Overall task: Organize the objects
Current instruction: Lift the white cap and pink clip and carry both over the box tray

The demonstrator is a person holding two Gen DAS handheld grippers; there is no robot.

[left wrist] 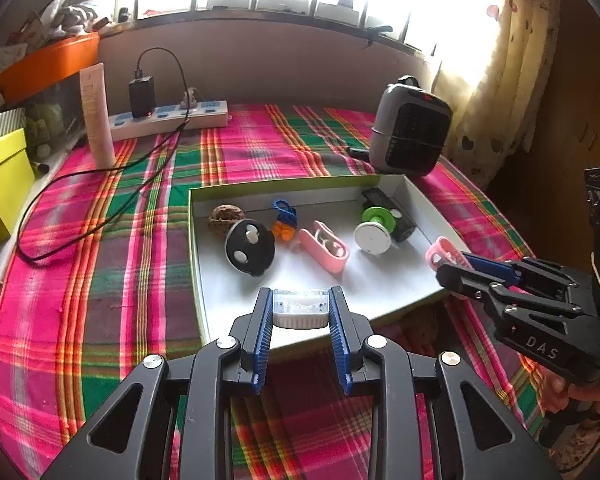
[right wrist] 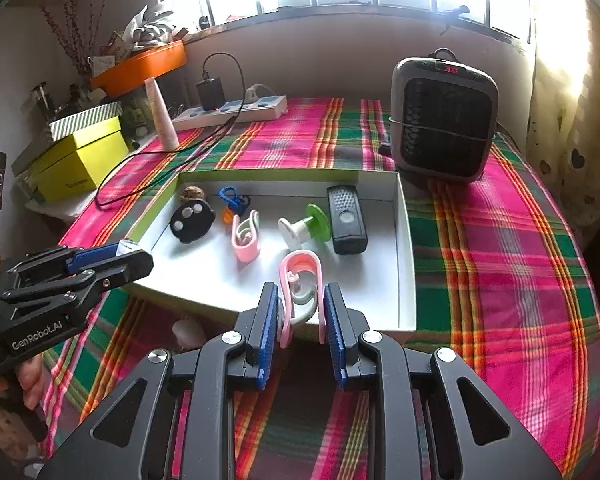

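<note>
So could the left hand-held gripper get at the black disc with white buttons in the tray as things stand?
Probably not yet: the left hand-held gripper is shut on a small white container. The path across the tray to the black disc looks free otherwise.

woven plaid cloth [left wrist: 140, 240], matt white cardboard tray [left wrist: 380, 288], glossy pink plastic clip [right wrist: 300, 280]

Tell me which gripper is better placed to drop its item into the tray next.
Probably left. The left gripper holds the small white container just inside the tray floor; the right gripper holds the pink clip over the near rim.
</note>
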